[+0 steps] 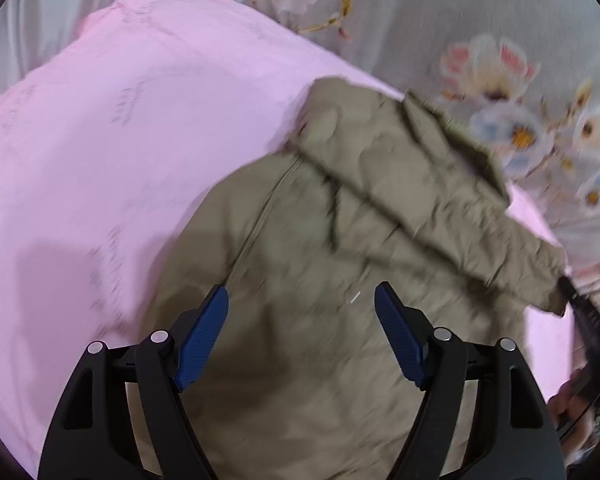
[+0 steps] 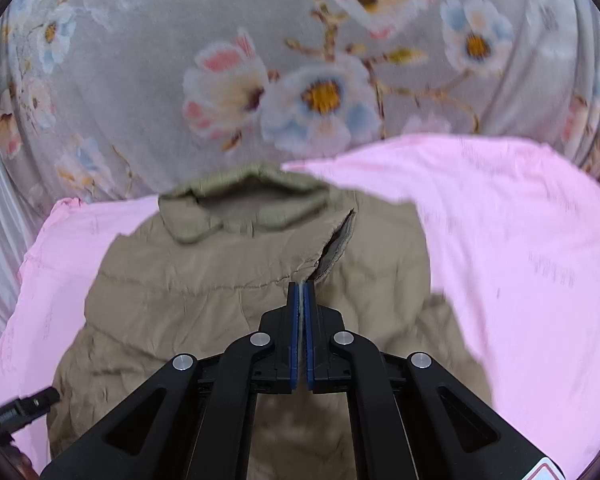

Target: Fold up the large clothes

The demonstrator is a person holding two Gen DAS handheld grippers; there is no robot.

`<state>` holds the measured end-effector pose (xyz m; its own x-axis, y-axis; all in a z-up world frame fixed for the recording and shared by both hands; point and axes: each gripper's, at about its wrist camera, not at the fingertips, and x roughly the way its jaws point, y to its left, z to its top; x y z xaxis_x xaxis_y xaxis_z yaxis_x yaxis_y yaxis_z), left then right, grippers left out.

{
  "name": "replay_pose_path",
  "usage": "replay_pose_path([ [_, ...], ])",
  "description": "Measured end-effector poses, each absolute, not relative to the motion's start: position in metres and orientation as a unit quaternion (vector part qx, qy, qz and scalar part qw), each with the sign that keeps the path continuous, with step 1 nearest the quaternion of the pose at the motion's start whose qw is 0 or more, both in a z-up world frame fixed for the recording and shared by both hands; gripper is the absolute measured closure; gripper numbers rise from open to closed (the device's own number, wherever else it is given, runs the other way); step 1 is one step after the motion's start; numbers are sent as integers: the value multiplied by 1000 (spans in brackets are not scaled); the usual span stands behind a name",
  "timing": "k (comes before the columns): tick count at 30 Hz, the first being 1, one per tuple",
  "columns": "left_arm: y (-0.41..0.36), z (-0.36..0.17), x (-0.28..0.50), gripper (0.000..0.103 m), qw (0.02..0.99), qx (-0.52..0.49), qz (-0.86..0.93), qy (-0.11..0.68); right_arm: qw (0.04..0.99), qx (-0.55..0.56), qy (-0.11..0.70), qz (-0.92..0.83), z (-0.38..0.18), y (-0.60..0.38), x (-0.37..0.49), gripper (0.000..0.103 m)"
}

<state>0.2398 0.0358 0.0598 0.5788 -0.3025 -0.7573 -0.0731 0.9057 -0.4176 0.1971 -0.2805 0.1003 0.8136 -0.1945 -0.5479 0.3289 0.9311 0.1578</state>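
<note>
A khaki padded jacket lies on a pink sheet. My left gripper hovers open just above the jacket's body, and nothing sits between its blue pads. In the right wrist view the jacket shows its collar at the far end. My right gripper is shut on a thin edge of the jacket's fabric beside an open seam. In the left wrist view a long flap of the jacket runs to the right edge, where the right gripper's black body shows.
A grey cloth with large printed flowers lies beyond the pink sheet and also shows in the left wrist view. A hand appears at the lower right. The left gripper's black tip shows at the lower left.
</note>
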Motion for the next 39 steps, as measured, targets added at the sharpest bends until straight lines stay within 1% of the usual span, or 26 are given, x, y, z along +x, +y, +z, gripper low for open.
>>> replay_pose_path([
  [4, 40, 72, 297, 29, 859, -254, -80, 438, 955, 76, 248, -144, 127, -280, 218, 101],
  [7, 40, 59, 339, 29, 837, -291, -89, 456, 958, 55, 237, -152, 133, -283, 228, 102],
  [10, 39, 33, 372, 30, 809, -327, -75, 483, 956, 63, 231, -168, 129, -299, 235, 102],
  [14, 37, 5, 394, 30, 793, -346, -62, 498, 946, 119, 245, -176, 110, -332, 242, 102],
  [15, 38, 3, 396, 32, 793, -347, -59, 497, 941, 136, 255, -174, 100, -341, 245, 102],
  [16, 38, 2, 399, 44, 797, -346, -53, 492, 937, 145, 266, -174, 91, -346, 247, 102],
  [17, 40, 2, 400, 50, 802, -345, -49, 486, 932, 151, 279, -176, 79, -352, 249, 102],
  [19, 43, 3, 401, 72, 810, -342, -48, 474, 925, 159, 299, -174, 59, -357, 251, 102],
  [20, 42, 3, 402, 76, 814, -334, -44, 473, 920, 166, 310, -171, 49, -359, 251, 102],
  [22, 36, 4, 404, 89, 830, -295, -32, 472, 912, 172, 328, -175, 31, -361, 251, 103],
  [24, 33, 4, 402, 90, 848, -252, -5, 467, 900, 182, 348, -187, 11, -366, 251, 103],
  [26, 31, -2, 401, 91, 854, -230, 2, 467, 894, 209, 354, -177, 1, -372, 248, 103],
  [31, 22, -4, 397, 91, 877, -162, 20, 452, 894, 190, 359, -189, 3, -366, 251, 103],
  [32, 19, -2, 395, 91, 881, -148, 23, 449, 895, 190, 351, -199, 7, -365, 246, 100],
  [33, 17, -1, 394, 90, 884, -138, 25, 446, 898, 205, 335, -197, 14, -365, 236, 90],
  [34, 17, -1, 393, 90, 886, -132, 25, 444, 900, 221, 326, -187, 16, -366, 230, 84],
  [35, 17, -1, 393, 90, 887, -131, 25, 443, 902, 244, 313, -170, 21, -366, 221, 80],
  [37, 20, -2, 392, 89, 887, -138, 23, 440, 905, 269, 298, -140, 27, -365, 208, 65],
  [38, 21, -3, 392, 89, 887, -141, 22, 439, 906, 276, 296, -125, 28, -362, 205, 60],
  [39, 21, -4, 391, 89, 888, -141, 22, 437, 905, 279, 301, -113, 28, -359, 206, 52],
])
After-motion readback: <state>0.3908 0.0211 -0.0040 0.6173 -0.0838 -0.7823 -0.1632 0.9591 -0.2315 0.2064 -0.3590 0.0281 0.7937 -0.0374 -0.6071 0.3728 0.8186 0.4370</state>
